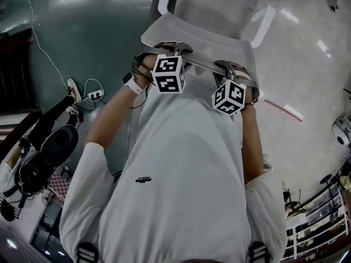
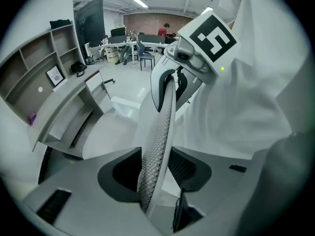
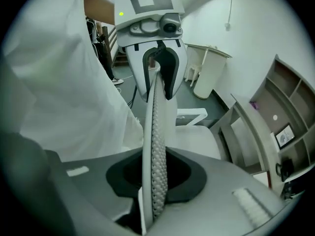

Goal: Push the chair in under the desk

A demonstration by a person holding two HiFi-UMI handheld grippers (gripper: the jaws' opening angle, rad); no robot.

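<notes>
Now | chair: pale grey | mesh backrest | white armrests | upright

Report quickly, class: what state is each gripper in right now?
Left gripper: chair backrest between its jaws; whether they press it cannot be told.
Right gripper: closed on the chair backrest.

The head view looks steeply down from above the chair. Each gripper view sits very near its backrest, looking along it toward the other.
</notes>
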